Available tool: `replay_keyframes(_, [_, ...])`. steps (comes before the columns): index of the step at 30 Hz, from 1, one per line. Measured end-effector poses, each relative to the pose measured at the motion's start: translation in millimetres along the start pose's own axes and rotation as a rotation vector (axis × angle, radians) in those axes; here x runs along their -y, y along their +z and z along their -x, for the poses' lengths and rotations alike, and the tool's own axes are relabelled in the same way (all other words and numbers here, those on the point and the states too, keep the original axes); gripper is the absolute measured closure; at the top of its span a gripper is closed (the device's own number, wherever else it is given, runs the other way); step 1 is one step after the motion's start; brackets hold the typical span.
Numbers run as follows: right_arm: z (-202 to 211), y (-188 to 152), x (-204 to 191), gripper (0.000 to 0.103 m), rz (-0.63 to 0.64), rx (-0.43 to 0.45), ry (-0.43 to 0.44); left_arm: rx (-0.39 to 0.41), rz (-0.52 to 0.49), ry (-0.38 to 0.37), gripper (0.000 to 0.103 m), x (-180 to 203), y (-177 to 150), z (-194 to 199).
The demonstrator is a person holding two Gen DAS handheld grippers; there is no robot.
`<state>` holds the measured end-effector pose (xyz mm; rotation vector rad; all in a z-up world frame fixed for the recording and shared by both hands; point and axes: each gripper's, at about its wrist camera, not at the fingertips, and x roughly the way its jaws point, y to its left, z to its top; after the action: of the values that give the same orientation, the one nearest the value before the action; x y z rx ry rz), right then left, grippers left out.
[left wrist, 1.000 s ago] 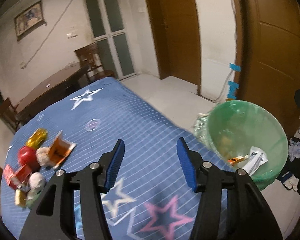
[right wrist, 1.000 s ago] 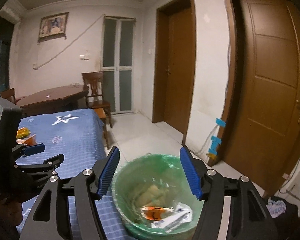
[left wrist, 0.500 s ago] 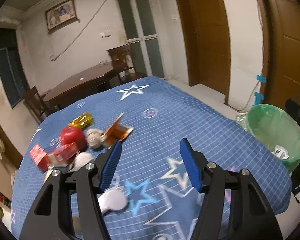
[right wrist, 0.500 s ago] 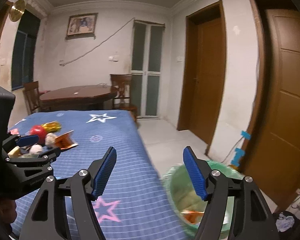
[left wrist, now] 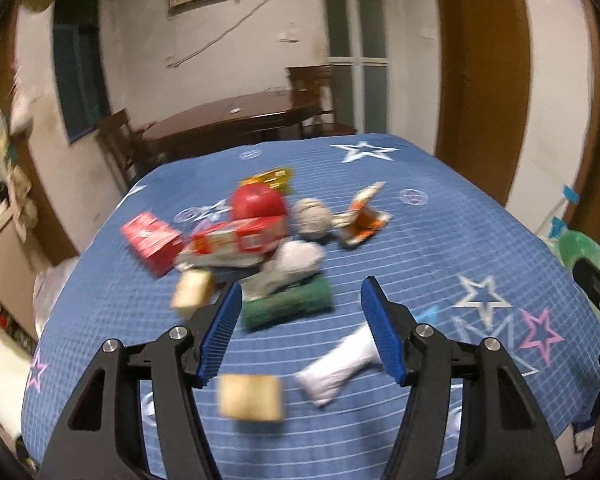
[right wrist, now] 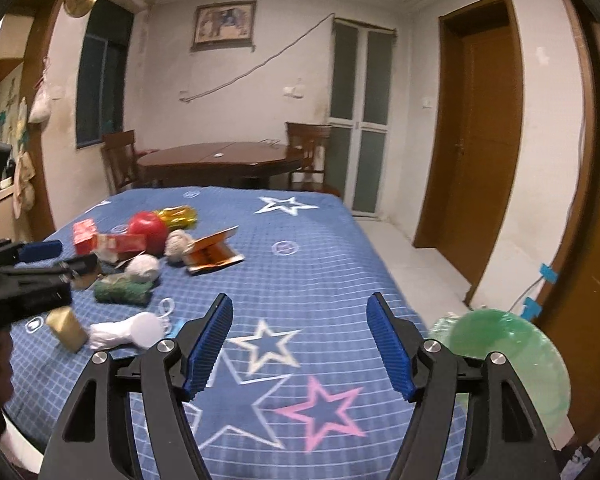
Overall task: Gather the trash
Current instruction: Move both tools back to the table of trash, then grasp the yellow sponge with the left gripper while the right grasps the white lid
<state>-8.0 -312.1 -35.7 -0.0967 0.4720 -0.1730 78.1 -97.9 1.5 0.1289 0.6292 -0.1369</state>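
Hovering over the near part of a blue star-patterned bedspread, the left gripper has its blue-padded jaws apart with nothing between them; the right gripper is likewise spread and empty above the stars printed on the cloth. Closest to the left gripper lie a tan block and a crumpled white wrapper, the wrapper just beside the right-hand finger in that view. A little farther sits a green roll, with a second tan block to its left and a grey paper ball just behind it. Beyond these, a long red carton, a smaller red box, a red apple, another paper ball and an orange packet are bunched together, and a gold wrapper lies farthest. A green-lined bin stands on the floor off the bed's right edge, beside the right gripper. At the far wall are a dark wooden table and chairs.
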Motion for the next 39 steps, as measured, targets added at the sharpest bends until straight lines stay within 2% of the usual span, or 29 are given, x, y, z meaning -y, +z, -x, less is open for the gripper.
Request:
replay_keyframes(8, [-20.1,-5.4,-34.6,0.031,0.050,-0.075,0.106,-0.056,0.162,0.124,0.042,-95.2,-18.2,-2.2])
replay_keyframes(13, [-34.0,-12.6,-55.1,0.027,0.089,-0.142,0.174,-0.104,0.236,0.172,0.042,-136.2,-37.4,-6.5])
replay_keyframes(15, [-43.5,-16.1,-65.2,0.027,0.101,-0.178,0.229,-0.123,0.258,0.185,0.041,-146.7,-45.5,-8.8])
replay_keyframes(20, [-80.2,-17.2,-86.9,0.027,0.075,-0.285,0.384,-0.149,0.292,0.137,0.041,-154.3,-52.7,-14.3])
replay_keyframes(27, [-130.2,-6.6,-102.3,0.027,0.048,-0.400,0.508,-0.131,0.252,0.083,0.040,-146.1,-53.7,-8.0])
replay_keyframes(29, [-135.3,-4.4,-107.2,0.028,0.068,-0.406,0.528,-0.123,0.246,0.078,0.040,-147.5,-53.6,-5.5])
replay_keyframes(32, [-141.5,-4.5,-113.4,0.042,0.100,-0.427,0.538,-0.119,0.250,0.083,0.039,-151.0,-53.4,-4.5])
replay_keyframes(33, [-142.8,-5.4,-113.8,0.054,0.099,-0.436,0.548,-0.121,0.253,0.084,0.039,-152.1,-53.3,-4.9])
replay_keyframes(34, [-143.5,-6.5,-113.9,0.061,0.093,-0.447,0.571,-0.124,0.256,0.084,0.039,-153.0,-53.3,-5.6])
replay_keyframes(39, [-129.1,-9.0,-110.1,0.061,0.088,-0.413,0.569,-0.130,0.233,0.069,0.038,-148.2,-53.1,-7.0])
